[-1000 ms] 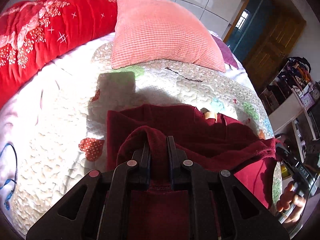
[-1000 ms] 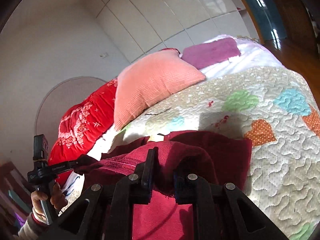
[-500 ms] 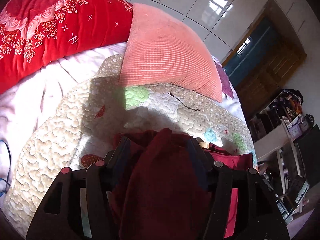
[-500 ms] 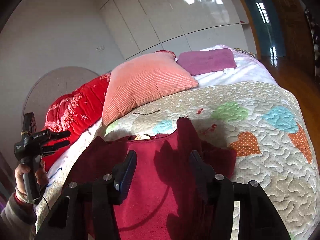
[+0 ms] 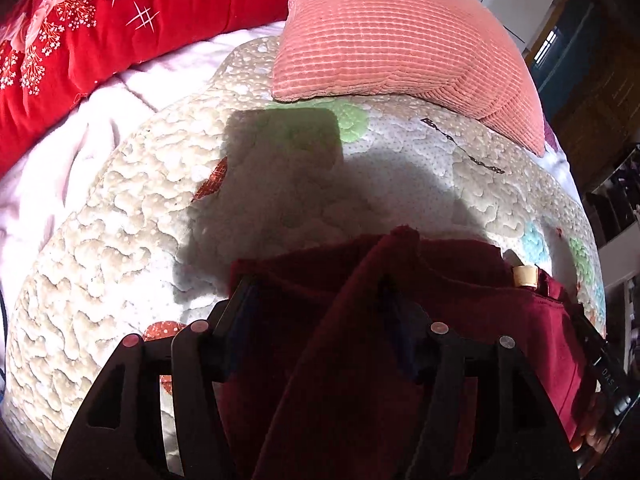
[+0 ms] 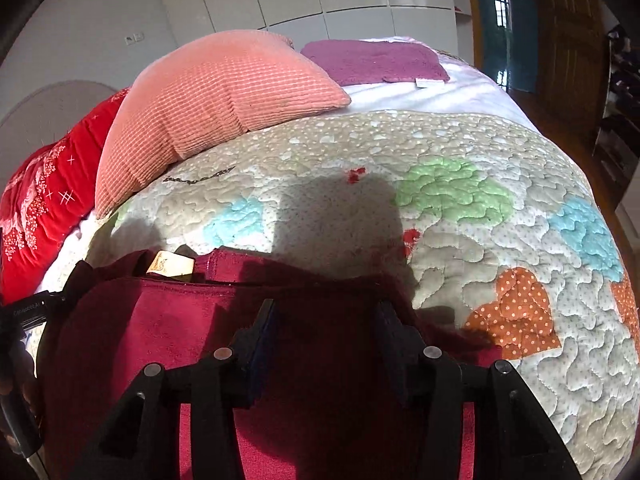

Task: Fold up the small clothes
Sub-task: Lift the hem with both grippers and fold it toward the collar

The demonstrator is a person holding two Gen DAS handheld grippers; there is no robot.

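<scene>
A dark red garment (image 5: pixel 460 304) lies on the quilted bedspread (image 5: pixel 132 216), with a tan label (image 5: pixel 525 275) at its far edge. My left gripper (image 5: pixel 316 296) is open just over it, and a raised fold of the cloth runs up between the spread fingers. In the right wrist view the same garment (image 6: pixel 168 320) lies flat with its label (image 6: pixel 170 264) at the far left. My right gripper (image 6: pixel 326 320) is open above the garment, holding nothing.
A salmon ribbed pillow (image 5: pixel 392 32) and a red flowered quilt (image 5: pixel 80 40) lie at the head of the bed. A purple cushion (image 6: pixel 372 62) sits behind. The bed's right edge drops to a wooden floor (image 6: pixel 560 120). Shelves (image 5: pixel 616 200) stand to the right.
Both grippers opened and let go of the dark red garment, which dropped folded onto the bedspread. Both grippers have come down closer to it.
</scene>
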